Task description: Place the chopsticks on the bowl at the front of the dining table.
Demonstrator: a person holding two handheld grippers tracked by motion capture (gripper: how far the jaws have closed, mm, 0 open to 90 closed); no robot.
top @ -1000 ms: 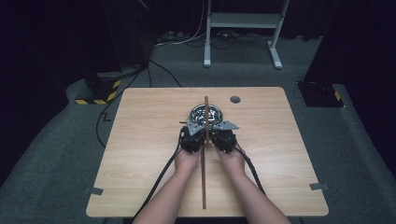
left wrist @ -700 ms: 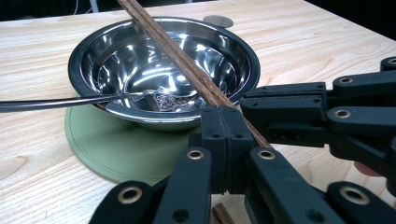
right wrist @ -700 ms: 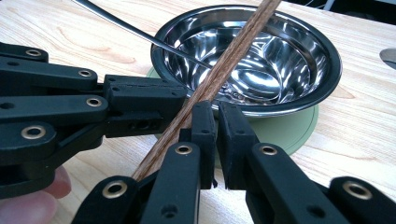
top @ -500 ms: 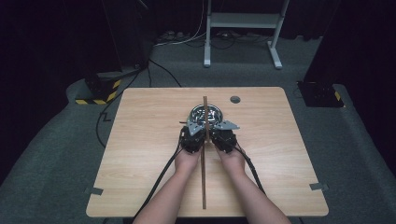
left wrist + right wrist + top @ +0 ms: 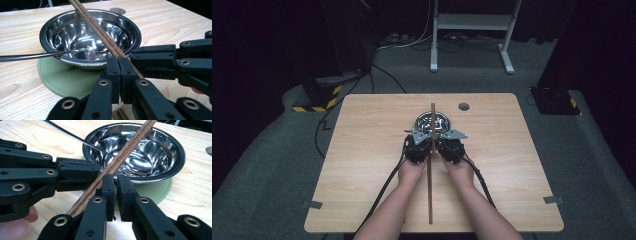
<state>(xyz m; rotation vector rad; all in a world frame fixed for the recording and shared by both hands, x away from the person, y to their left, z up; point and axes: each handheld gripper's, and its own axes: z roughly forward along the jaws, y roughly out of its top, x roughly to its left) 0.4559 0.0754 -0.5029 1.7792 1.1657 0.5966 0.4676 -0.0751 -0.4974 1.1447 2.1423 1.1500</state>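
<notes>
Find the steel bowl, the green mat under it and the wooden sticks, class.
steel bowl point(image 5: 82, 32): left gripper view, inner wall.
green mat point(image 5: 65, 80): left gripper view, bare near part.
wooden sticks point(image 5: 125, 152): right gripper view, stretch crossing the bowl.

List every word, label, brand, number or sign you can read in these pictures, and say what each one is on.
No readable text anywhere.
Steel bowl: reflections, no marking.
Spoon in the bowl: an embossed ornament, no letters.
Green mat, wooden chopsticks, table: no print.
Left claw, right claw: plain black with brass rivets, no label.
Box on the floor: yellow-black hazard stripes, a sign without words.
</notes>
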